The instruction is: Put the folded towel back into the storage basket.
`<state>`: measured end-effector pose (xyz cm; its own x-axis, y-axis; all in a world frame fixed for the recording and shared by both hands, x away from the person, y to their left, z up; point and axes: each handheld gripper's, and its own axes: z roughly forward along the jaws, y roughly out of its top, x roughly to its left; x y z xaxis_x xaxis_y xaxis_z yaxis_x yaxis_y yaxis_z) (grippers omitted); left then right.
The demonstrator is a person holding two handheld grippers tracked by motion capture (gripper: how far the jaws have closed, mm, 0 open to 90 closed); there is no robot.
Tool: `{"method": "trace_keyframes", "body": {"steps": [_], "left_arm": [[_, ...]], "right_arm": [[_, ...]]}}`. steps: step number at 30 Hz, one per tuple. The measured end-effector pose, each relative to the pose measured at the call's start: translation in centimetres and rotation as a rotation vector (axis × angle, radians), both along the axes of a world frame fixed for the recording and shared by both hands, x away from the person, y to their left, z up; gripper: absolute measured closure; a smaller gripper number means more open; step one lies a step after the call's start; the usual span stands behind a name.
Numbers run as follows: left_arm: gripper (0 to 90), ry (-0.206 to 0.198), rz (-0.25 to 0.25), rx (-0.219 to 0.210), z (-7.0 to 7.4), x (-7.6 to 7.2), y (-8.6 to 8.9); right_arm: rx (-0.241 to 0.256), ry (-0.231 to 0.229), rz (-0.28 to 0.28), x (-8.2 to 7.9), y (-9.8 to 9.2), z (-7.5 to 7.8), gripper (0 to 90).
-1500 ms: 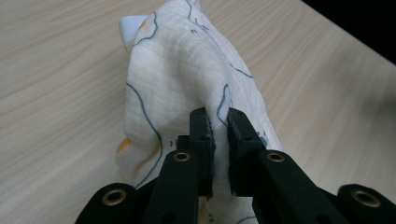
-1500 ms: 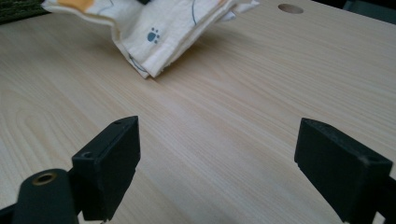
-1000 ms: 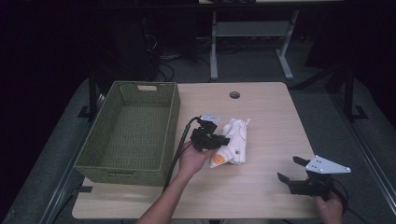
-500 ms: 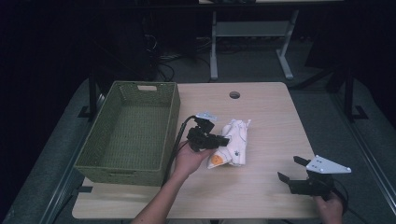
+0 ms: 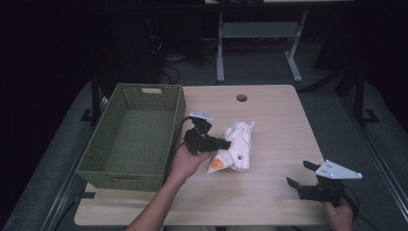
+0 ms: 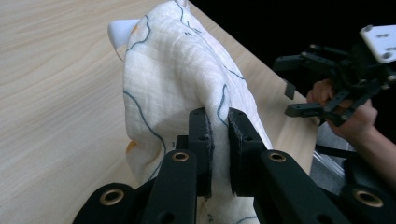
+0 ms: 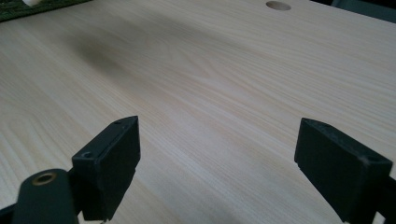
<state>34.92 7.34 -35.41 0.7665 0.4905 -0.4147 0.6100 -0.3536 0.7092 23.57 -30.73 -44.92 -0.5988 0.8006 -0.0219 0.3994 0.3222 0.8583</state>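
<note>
Scene: a pale wooden table [image 5: 269,192] seen from above, with a green woven basket [image 5: 98,166] standing empty along its left side
Cloth: a white cloth [image 5: 238,149] with thin dark lines and an orange patch lay bunched near the middle of the table, just right of the basket
Left gripper: the left gripper [image 5: 226,143] reached in from the basket side, and in the left gripper view [image 6: 218,140] its black jaws were pressed together on a raised fold of the cloth [image 6: 187,79], pinching it
Right gripper: the right gripper [image 5: 302,174] sat at the near right corner, well apart from the cloth, with its jaws spread wide over bare wood in the right gripper view [image 7: 219,163]
Step in hand: it looked like the start of lifting the cloth, probably toward the basket
Doing it well: the pinch held only a thin ridge of fabric, so a slow, straight lift would be safer than a jerk; the hanging part should rise above the basket's rim before any sideways move, or it could drag and catch on the weave
Change from half a second earlier: very little, as the left gripper stayed at the same edge of the cloth, the cloth kept its shape and place, and the right gripper had not moved
</note>
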Motion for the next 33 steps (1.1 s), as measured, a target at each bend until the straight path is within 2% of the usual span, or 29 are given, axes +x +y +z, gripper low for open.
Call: {"method": "trace_keyframes", "body": {"steps": [3, 6, 10, 11, 18, 21, 24, 33], "left_arm": [[82.0, 0.027, -0.017, -0.038, 0.7, 0.0, 0.9], [82.0, 0.038, -0.030, -0.050, 0.9, 0.1, 1.6], [81.9, 0.069, -0.022, -0.079, 1.2, 0.2, 2.5], [81.9, 0.086, -0.020, -0.102, 1.3, 0.4, 3.1], [81.9, 0.102, -0.005, -0.146, 2.2, 0.7, 5.3], [81.9, 0.095, -0.003, -0.154, 2.6, 0.7, 6.0], [81.7, 0.097, -0.004, -0.184, 3.3, 0.7, 7.3], [81.8, 0.107, 0.001, -0.192, 3.9, 1.1, 9.8]], "right_arm": [[-0.006, 0.001, -0.006, 0.0, 0.0, 0.0, 13.7], [-0.007, 0.003, -0.009, 0.0, 0.0, -0.1, 13.7], [-0.006, 0.008, -0.012, 0.1, 0.1, -0.1, 13.7], [-0.007, 0.008, -0.013, 0.1, 0.1, -0.1, 13.7], [-0.014, 0.009, -0.020, 0.1, 0.1, -0.2, 13.7], [-0.017, 0.008, -0.021, 0.1, 0.1, -0.2, 13.7], [-0.019, 0.014, -0.027, 0.1, 0.2, -0.2, 13.7], [-0.020, 0.011, -0.040, 0.0, 0.1, -0.3, 13.7]]}}
